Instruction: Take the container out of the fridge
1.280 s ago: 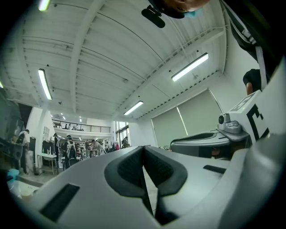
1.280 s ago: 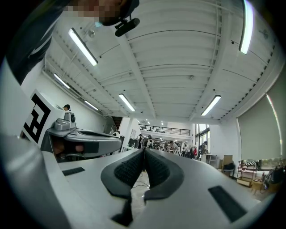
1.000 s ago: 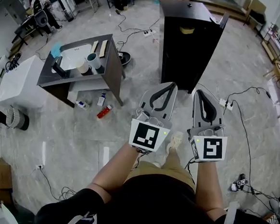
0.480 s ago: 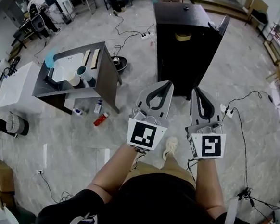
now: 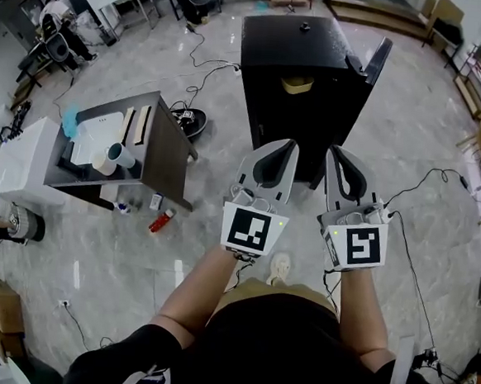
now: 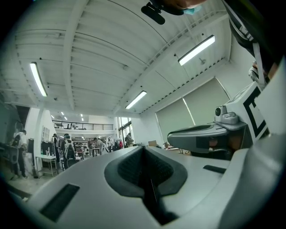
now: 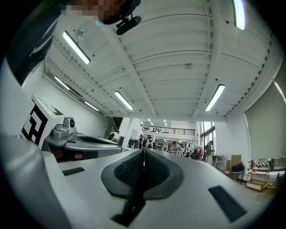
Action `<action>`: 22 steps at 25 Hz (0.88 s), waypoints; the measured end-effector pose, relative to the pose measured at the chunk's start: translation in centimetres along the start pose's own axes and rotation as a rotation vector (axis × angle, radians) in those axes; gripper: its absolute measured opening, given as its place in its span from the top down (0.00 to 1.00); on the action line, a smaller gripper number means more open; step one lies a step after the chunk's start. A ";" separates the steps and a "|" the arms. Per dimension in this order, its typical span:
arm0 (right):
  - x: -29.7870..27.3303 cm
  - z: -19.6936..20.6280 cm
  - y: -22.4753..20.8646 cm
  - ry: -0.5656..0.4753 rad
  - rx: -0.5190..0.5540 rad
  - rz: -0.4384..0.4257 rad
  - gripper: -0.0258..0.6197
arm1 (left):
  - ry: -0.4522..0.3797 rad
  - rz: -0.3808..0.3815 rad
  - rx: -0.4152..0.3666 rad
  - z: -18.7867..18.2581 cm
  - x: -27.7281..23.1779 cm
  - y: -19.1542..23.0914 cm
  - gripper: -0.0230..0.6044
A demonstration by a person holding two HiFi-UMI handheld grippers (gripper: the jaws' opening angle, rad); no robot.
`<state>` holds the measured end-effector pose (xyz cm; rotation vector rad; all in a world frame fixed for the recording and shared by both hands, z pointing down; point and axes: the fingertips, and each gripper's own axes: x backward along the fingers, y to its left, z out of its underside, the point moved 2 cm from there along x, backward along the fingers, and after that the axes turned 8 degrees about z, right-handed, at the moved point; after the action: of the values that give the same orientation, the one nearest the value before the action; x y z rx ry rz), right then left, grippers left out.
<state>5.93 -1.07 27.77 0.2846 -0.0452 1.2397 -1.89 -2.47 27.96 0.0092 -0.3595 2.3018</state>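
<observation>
Pale marble-patterned floor [image 5: 443,145] lies open on all sides of the person, with loose cables [image 5: 421,209] trailing over it to the right and behind the fridge.

The black fridge [image 5: 299,129] stands straight ahead. Its door [image 5: 375,61] is swung open to the right and seen nearly edge-on, so the front of the cabinet is open to the person.

To the left, well apart from the fridge, stands a dark surface [image 5: 158,135] with a white basin and two cups [image 5: 111,156] on it. A few small bottles [image 5: 160,220] lie on the floor at its foot. A clear strip of floor runs between this surface and the fridge.

The left hand-held gripper [image 5: 281,145] and the right hand-held gripper [image 5: 336,151] are held side by side, close together but not touching, both pointing toward the fridge's lower front. In each gripper view the two jaws are pressed together along one seam, with nothing between them and nothing touching them.

The container [image 5: 297,84] sits in the upper part of the fridge's dark interior, above and beyond the gripper tips. It is small, tan-yellow and round-bottomed, like a bowl; finer detail cannot be made out.
</observation>
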 end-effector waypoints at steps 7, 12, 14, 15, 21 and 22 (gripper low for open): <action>-4.8 3.0 -6.0 0.010 -0.041 0.003 0.90 | 0.007 -0.046 -0.034 0.8 -7.2 1.9 0.92; -6.9 4.5 -8.6 0.011 -0.068 0.018 0.90 | -0.014 -0.076 -0.029 1.5 -10.2 2.9 0.92; -7.3 4.8 -9.3 0.008 -0.076 0.030 0.90 | 0.002 -0.071 -0.034 2.1 -11.0 3.0 0.92; -7.5 5.0 -9.6 0.007 -0.077 0.034 0.90 | 0.013 -0.068 -0.039 2.4 -11.2 3.1 0.92; -8.6 5.9 -10.6 0.023 -0.069 0.057 0.90 | 0.025 -0.031 -0.067 2.8 -12.4 3.8 0.92; -9.0 6.1 -10.6 0.027 -0.066 0.059 0.90 | 0.027 -0.028 -0.071 3.0 -12.5 4.2 0.92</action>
<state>13.65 -14.00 29.98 0.2108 -0.0719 1.2976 3.38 -14.98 28.30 -0.0517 -0.4245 2.2581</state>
